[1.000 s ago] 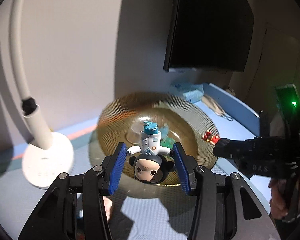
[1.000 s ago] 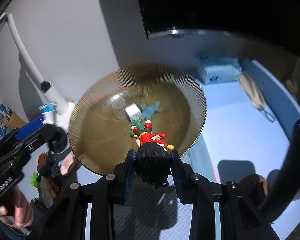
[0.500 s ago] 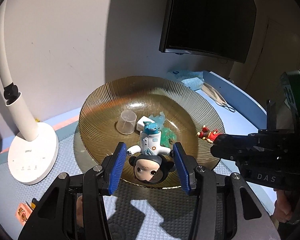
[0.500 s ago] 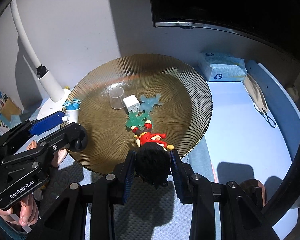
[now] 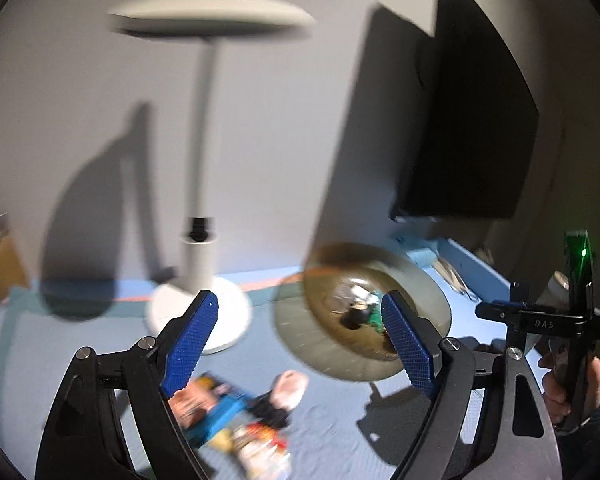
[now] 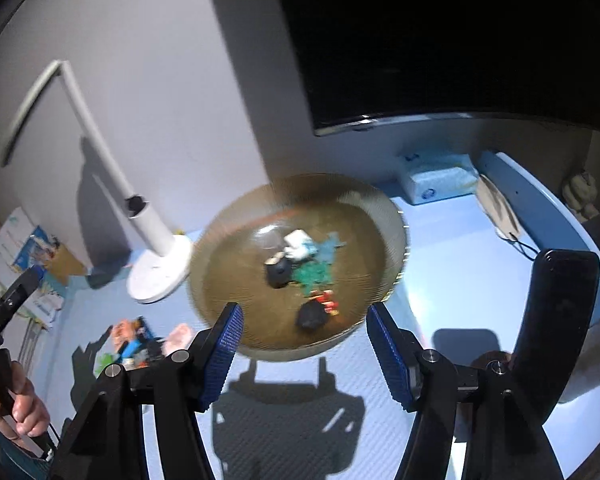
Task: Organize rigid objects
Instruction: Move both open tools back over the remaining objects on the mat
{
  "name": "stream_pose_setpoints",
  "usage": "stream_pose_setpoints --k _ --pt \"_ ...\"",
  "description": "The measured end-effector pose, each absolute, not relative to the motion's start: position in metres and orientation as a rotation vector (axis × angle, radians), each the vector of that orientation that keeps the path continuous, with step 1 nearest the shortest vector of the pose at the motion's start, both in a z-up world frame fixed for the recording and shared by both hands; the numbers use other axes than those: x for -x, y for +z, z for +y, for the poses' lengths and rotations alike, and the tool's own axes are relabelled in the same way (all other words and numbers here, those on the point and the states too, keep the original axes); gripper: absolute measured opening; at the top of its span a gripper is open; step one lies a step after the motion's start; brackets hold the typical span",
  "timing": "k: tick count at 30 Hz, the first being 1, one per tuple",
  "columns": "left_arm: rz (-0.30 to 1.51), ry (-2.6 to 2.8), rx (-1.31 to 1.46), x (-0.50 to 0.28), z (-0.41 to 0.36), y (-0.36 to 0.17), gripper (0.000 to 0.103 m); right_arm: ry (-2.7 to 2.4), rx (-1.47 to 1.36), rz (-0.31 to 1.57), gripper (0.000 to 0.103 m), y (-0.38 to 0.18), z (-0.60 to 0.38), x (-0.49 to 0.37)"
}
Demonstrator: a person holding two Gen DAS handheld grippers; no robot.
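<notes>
While both pairs of jaws are opening with nothing between their blue pads, the left gripper (image 5: 298, 338) and right gripper (image 6: 304, 354) hang above a light blue table (image 6: 460, 280). Going left to right in the right wrist view, papers and a box lean at the table's left edge, then comes a small heap of toys (image 6: 138, 344) on the mat, blurred so that only orange, blue and pale patches can be made out. Behind it stands a white desk lamp (image 6: 156, 264), its round base on the table near the wall and its thin arm bending up and leftward. Just beside the lamp's base sits the ribbed amber glass bowl (image 6: 220, 280), wide and shallow. Inside it lie a dark-haired figure in white and blue (image 6: 286, 260), teal star-like pieces (image 6: 316, 272), and nearer the front rim a dark-haired figure in red (image 6: 318, 310), lying down; motion blur hides finer detail. Right of the bowl, against the grey wall, rests a pale blue tissue pack (image 6: 436, 180) under a dark monitor (image 6: 440, 40), and a face mask (image 6: 500, 208) lies by the table's raised right edge. A hand (image 6: 20, 412) shows at the lower left.
</notes>
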State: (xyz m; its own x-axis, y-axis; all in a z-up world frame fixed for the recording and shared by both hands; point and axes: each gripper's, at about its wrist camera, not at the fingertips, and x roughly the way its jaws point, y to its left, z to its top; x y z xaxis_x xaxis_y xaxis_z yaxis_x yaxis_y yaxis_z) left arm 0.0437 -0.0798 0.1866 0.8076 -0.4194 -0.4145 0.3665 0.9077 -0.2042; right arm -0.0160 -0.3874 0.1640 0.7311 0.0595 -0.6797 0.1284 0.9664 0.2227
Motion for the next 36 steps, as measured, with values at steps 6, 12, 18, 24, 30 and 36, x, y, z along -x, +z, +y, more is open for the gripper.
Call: stream_pose_setpoints --k 6,12,18,24,30,36 --pt "0.468 -0.289 0.191 -0.003 -0.001 0.182 0.083 0.064 -0.229 0.755 0.063 0.169 -0.331 0.026" --pt "0.579 -0.182 0.229 0.008 0.044 0.136 0.083 0.170 -0.187 0.824 0.063 0.138 -0.266 0.031" --pt "0.732 -0.115 0.253 0.001 0.059 0.059 0.083 0.250 -0.163 0.876 0.063 0.075 -0.224 0.028" --pt "0.789 -0.085 0.219 -0.004 0.050 0.025 0.083 0.252 -0.170 0.930 0.063 0.027 -0.213 0.019" --pt "0.765 -0.092 0.142 0.000 0.038 0.026 0.083 0.232 -0.128 0.926 0.063 0.021 -0.207 0.018" --pt "0.782 -0.156 0.105 0.001 0.030 0.027 0.083 0.234 -0.105 0.931 0.063 0.025 -0.197 0.019"
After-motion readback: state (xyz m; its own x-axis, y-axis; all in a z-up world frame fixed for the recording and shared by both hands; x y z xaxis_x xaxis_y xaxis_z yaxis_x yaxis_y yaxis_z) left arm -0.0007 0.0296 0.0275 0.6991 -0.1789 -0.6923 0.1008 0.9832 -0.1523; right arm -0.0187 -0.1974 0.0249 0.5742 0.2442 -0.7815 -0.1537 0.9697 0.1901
